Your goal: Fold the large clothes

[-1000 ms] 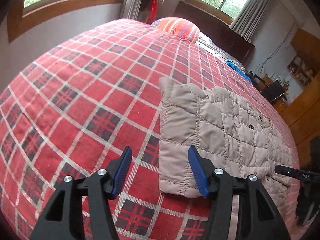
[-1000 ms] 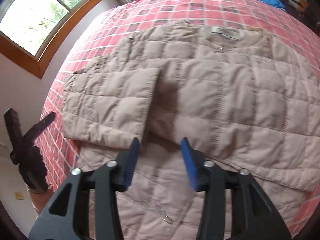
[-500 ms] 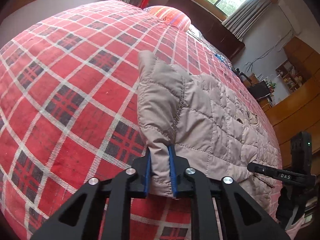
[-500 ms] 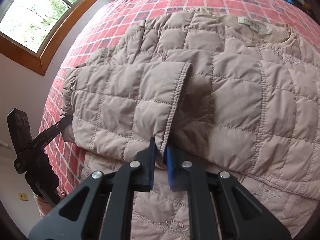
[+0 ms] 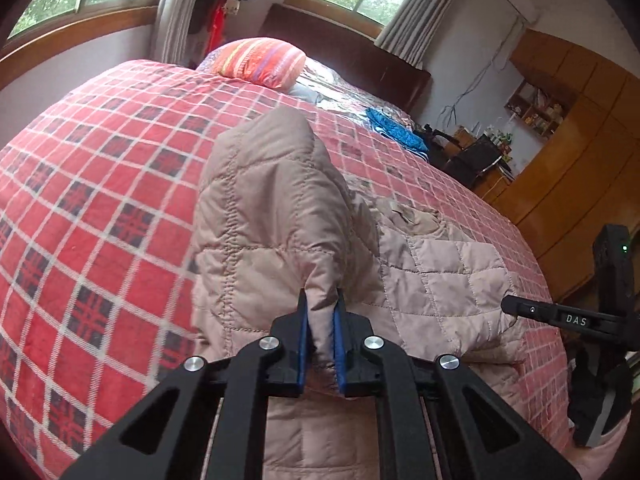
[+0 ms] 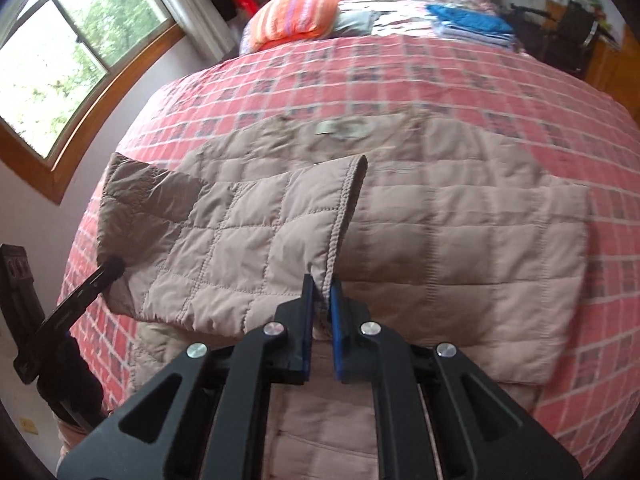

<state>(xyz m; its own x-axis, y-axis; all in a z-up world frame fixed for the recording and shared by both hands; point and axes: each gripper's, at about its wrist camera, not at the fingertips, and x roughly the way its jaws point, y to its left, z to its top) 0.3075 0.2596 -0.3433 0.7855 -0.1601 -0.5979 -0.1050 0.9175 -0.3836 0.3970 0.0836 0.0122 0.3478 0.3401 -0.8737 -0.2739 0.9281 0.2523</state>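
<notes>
The quilted beige jacket [image 6: 440, 240] lay spread across the red plaid bedcover [image 5: 100, 200] of the bed, collar and label toward the headboard end. Its folded sleeve [image 6: 248, 232] was raised off the jacket body at both ends.

The left hand-held gripper [image 5: 320, 344] was clamped narrowly on the fold edge of the sleeve, with fabric pinched between the blue pads [image 5: 303, 344]; the cloth rose in a peaked hump just ahead of the fingers. The right hand-held gripper [image 6: 321, 320] was likewise closed tight on the stitched cuff edge of the sleeve, the cuff hem running up and away from the pads [image 6: 308, 320].

In the left wrist view, the right hand-held gripper appeared at the right margin, beside the jacket's near edge. In the right wrist view, the left hand-held gripper appeared at the left margin, its fingertip touching the sleeve's folded end.

A striped orange pillow [image 5: 260, 62] rested at the head of the bed. Blue folded cloth [image 6: 472, 22] lay at the far corner, well apart from the jacket. Parts of the right wrist view were blurred.
</notes>
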